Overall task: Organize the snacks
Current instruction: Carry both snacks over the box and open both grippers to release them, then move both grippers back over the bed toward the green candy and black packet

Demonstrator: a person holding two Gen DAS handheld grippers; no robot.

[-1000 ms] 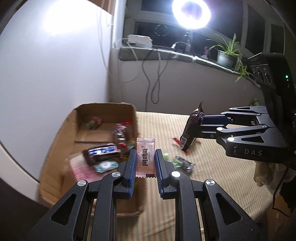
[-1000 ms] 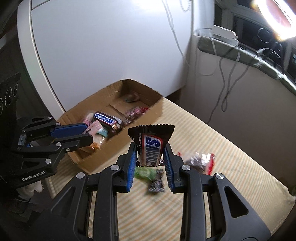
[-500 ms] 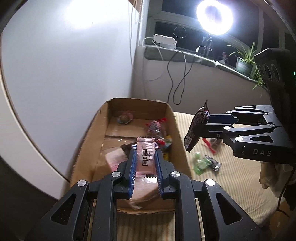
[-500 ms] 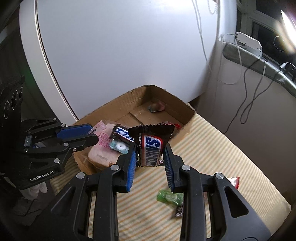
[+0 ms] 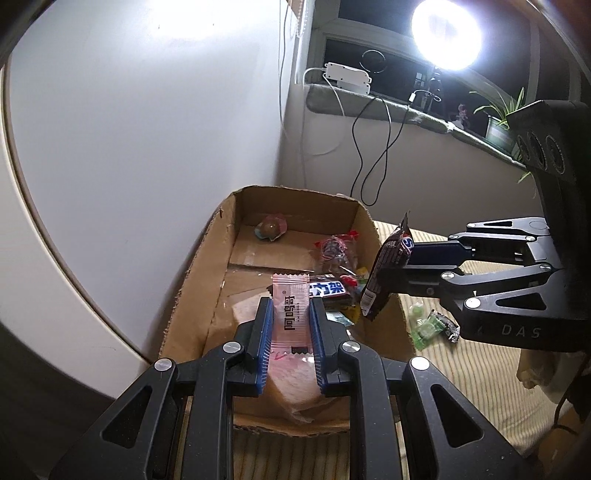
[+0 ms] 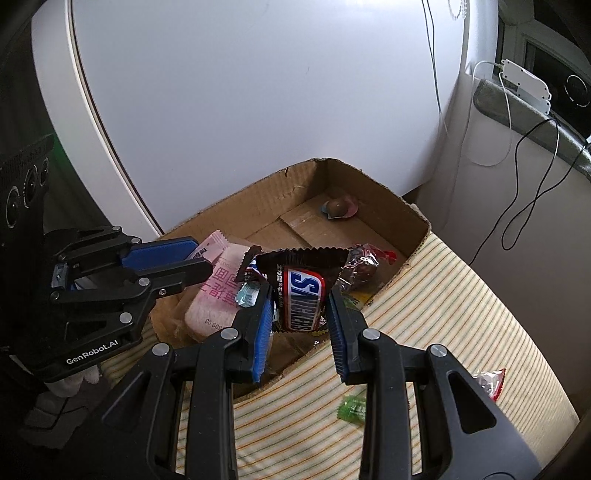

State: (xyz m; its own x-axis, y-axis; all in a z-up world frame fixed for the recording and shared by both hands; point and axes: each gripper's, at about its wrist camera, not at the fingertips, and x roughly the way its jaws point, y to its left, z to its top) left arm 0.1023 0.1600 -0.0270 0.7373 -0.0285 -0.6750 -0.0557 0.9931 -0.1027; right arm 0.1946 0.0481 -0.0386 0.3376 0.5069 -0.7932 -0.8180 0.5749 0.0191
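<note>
Striped cloth (image 6: 461, 314) in yellow and green covers the surface, which ends at a white curved panel (image 6: 240, 92) on the left and a grey wall on the far side below a windowsill (image 5: 399, 107) carrying a ring lamp (image 5: 447, 35), cables and a potted plant (image 5: 496, 122). An open cardboard box (image 5: 195, 291) stands on the cloth against the panel, its near rim low and torn. The left gripper (image 5: 291, 325) pinches an upright pink sachet (image 5: 290, 314) above the near half of the box; the right gripper (image 6: 299, 306) pinches a Snickers bar (image 6: 301, 295) over the box's right wall. Inside lie a larger pink packet (image 6: 214, 295), a dark bar, a round sweet (image 5: 271, 229) at the far end with bare floor around it, and a clear wrapper (image 5: 336, 251). Loose green sweets (image 5: 424, 328) lie on the cloth just right of the box. Gripper fingers hide the box's near corner, and the heaped wrappers by the right wall are hard to tell apart.
</note>
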